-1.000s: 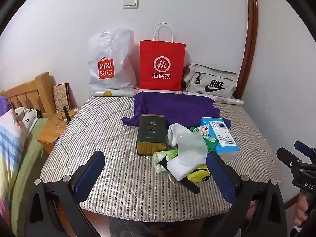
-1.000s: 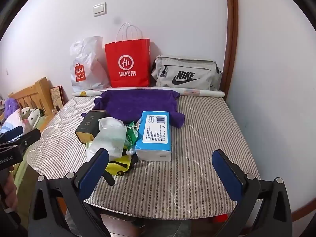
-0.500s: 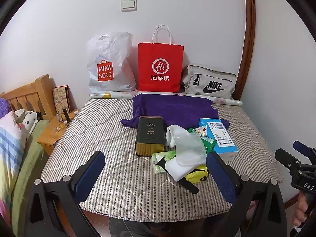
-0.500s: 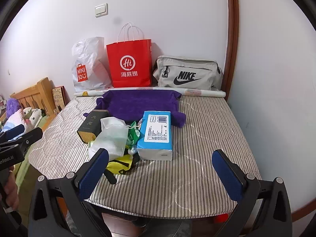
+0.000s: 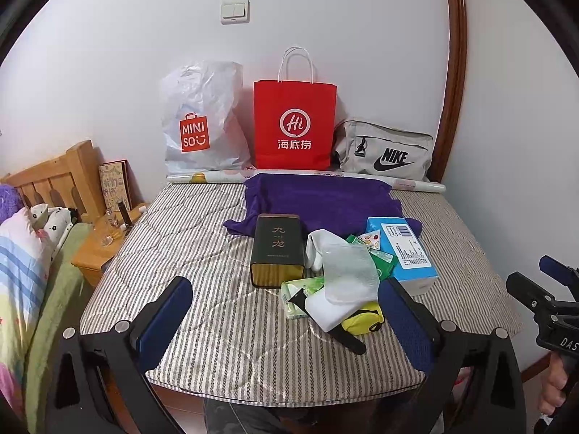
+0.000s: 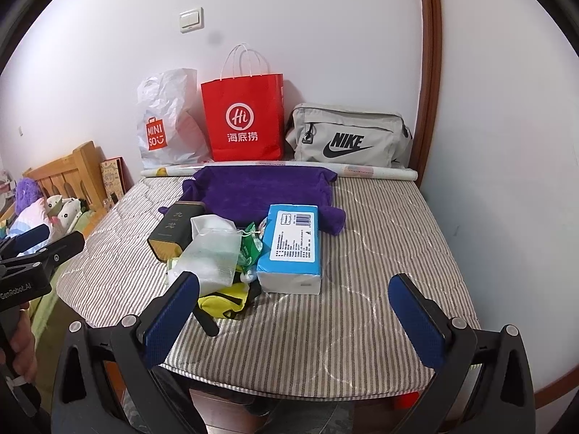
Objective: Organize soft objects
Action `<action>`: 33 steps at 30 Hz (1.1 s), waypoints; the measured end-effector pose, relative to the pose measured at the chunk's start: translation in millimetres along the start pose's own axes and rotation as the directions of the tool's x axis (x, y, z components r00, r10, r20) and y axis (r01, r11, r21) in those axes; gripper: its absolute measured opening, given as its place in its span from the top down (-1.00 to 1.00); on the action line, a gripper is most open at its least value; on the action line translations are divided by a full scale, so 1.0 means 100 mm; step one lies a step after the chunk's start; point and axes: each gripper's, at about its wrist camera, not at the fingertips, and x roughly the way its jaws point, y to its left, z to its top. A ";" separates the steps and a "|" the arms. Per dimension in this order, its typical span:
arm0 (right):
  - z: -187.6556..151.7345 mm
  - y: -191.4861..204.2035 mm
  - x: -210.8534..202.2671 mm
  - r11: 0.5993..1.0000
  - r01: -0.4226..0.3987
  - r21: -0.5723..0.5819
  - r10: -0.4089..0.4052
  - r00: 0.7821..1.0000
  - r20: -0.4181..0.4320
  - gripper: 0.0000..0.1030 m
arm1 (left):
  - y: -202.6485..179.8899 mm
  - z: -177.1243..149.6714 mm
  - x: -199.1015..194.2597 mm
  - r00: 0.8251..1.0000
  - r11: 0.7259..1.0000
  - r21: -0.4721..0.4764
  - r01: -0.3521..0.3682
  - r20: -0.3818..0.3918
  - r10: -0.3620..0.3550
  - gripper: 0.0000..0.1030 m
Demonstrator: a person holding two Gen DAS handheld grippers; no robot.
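Left gripper (image 5: 286, 320): jaws released, spread wide, holding nothing; poised over the near edge of the mattress (image 5: 202, 260).
Right gripper (image 6: 293, 320): jaws released, equally wide, empty; same near edge.
Soft pile (image 5: 340, 282): white cloth, clear pouch, green packets, yellow pouch (image 5: 362, 320); lies just ahead of both jaws, toward the left gripper's right pad.
Tissue pack (image 6: 293, 246): long axis runs away from the jaws; sits ahead-left of the right gripper.
Nearer hand: judged roughly equal; left gripper faces the pile, right gripper the pack.
Purple towel (image 5: 322, 200): spread behind the pile.
Dark tin (image 5: 277, 249): rigid, touching the pile's left.
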 end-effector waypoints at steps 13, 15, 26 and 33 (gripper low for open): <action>0.00 0.03 -0.02 1.000 -0.018 -0.008 0.018 1.000 0.001 -0.99 | -0.01 0.00 -0.01 1.000 1.000 0.000 0.000 0.001 0.000 -0.99; 0.00 0.04 -0.03 1.000 -0.018 -0.010 0.018 1.000 0.001 -0.99 | -0.01 0.00 0.00 1.000 1.000 0.001 -0.001 0.001 0.001 -0.99; 0.01 0.07 -0.03 1.000 -0.021 -0.017 0.021 1.000 0.002 -0.99 | -0.01 -0.02 0.00 1.000 1.000 0.002 -0.001 0.002 0.001 -0.99; 0.00 0.10 -0.06 0.999 -0.021 -0.025 0.021 1.000 0.008 -0.99 | -0.01 0.00 -0.02 1.000 1.000 0.002 -0.001 0.003 0.001 -0.99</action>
